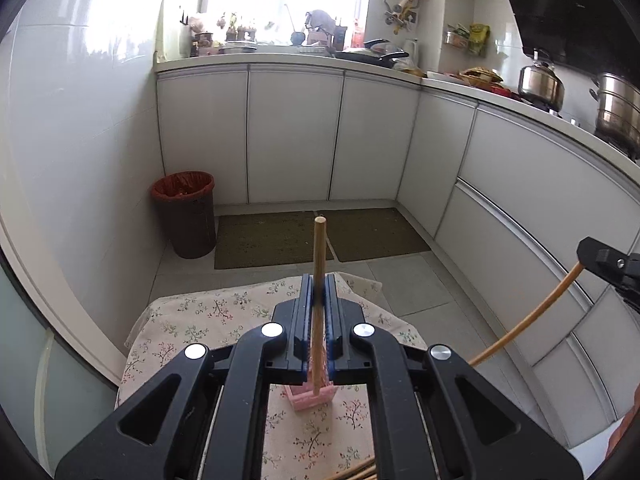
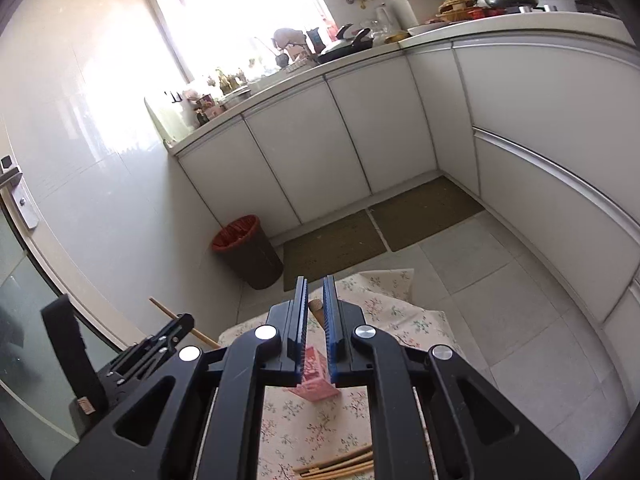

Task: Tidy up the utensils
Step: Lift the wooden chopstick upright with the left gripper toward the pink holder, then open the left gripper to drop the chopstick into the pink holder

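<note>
My left gripper (image 1: 319,280) is shut on a wooden chopstick (image 1: 319,248) that stands up between its blue pads, tip pointing away. Below it a small pink holder (image 1: 310,396) sits on the floral tablecloth (image 1: 192,332). At the right of the left wrist view, my right gripper (image 1: 600,256) pinches a second chopstick (image 1: 528,312) that slants down to the left. In the right wrist view the right gripper (image 2: 315,280) shows that chopstick's end (image 2: 316,306) between its jaws, above the pink holder (image 2: 316,380). Several loose chopsticks (image 2: 336,464) lie on the cloth. The left gripper (image 2: 182,320) is at the left.
A brown bin with a red liner (image 1: 184,216) stands on the floor by the wall. Two dark mats (image 1: 320,236) lie before white cabinets (image 1: 292,136). The counter carries steel pots (image 1: 540,80) and clutter. A glass door (image 2: 24,320) is at the left.
</note>
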Tool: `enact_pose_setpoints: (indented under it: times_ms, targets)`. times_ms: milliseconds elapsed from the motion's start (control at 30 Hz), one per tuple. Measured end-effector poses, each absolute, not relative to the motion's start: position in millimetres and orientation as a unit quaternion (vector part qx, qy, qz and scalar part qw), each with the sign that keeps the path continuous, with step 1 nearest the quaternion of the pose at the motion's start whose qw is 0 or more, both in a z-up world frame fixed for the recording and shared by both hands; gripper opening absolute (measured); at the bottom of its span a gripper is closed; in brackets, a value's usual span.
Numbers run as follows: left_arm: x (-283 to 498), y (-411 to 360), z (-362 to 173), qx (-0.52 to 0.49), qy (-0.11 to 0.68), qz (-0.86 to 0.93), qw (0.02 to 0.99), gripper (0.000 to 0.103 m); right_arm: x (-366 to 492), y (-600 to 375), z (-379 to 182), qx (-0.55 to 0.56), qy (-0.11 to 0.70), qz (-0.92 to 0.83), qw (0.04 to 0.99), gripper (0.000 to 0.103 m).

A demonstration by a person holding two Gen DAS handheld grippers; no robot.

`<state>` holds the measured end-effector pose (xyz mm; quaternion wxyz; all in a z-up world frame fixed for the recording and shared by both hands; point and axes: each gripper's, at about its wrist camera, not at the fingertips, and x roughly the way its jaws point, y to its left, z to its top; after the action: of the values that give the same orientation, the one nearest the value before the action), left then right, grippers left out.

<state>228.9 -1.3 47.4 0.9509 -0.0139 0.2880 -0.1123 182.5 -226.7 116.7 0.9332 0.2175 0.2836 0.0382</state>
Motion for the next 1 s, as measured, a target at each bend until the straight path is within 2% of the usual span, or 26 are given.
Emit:
enact_pose_setpoints:
  times_ms: [333, 533, 567, 667, 733, 833, 900, 967, 1000]
  targets:
    - [278.9, 16.0, -19.0, -0.045, 0.334, -0.095, 0.937, 0.009, 235.7, -192.6, 110.2, 0.221, 0.271, 0.088, 0.933, 0.007]
    - [249.2, 48.0, 15.4, -0.086, 0.265, -0.097, 0.956, 0.012, 246.4, -196.6, 82.4, 0.199, 0.307, 0.057, 0.929, 0.007]
    - [242.3, 55.6, 25.7, -0.095, 0.253, -0.101, 0.958, 0.017, 252.6, -200.3, 73.3, 0.197, 0.32, 0.048, 0.926, 0.007]
    - [227.3, 73.3, 44.8, -0.117, 0.233, -0.097, 0.96, 0.029, 289.9, -207.0, 27.6, 0.161, 0.402, 0.05, 0.9, 0.021]
    - [222.3, 81.5, 50.1, -0.135, 0.233, -0.103, 0.957, 0.031, 323.8, -215.6, -17.2, 0.17, 0.464, 0.052, 0.868, 0.041]
    - [223.5, 82.5, 52.0, -0.134, 0.251, -0.116, 0.952, 0.034, 374.5, -218.0, -85.5, 0.171, 0.544, 0.063, 0.819, 0.043]
    - [223.4, 81.4, 51.6, -0.128, 0.258, -0.124, 0.95, 0.04, 402.2, -212.7, -122.3, 0.171, 0.576, 0.076, 0.796, 0.045]
    - [221.7, 83.9, 51.0, -0.121, 0.254, -0.117, 0.953, 0.054, 427.6, -207.2, -151.5, 0.17, 0.59, 0.074, 0.786, 0.045]
    - [222.0, 84.9, 50.5, -0.12, 0.25, -0.115, 0.954, 0.057, 439.3, -203.4, -161.9, 0.164, 0.591, 0.071, 0.786, 0.045]
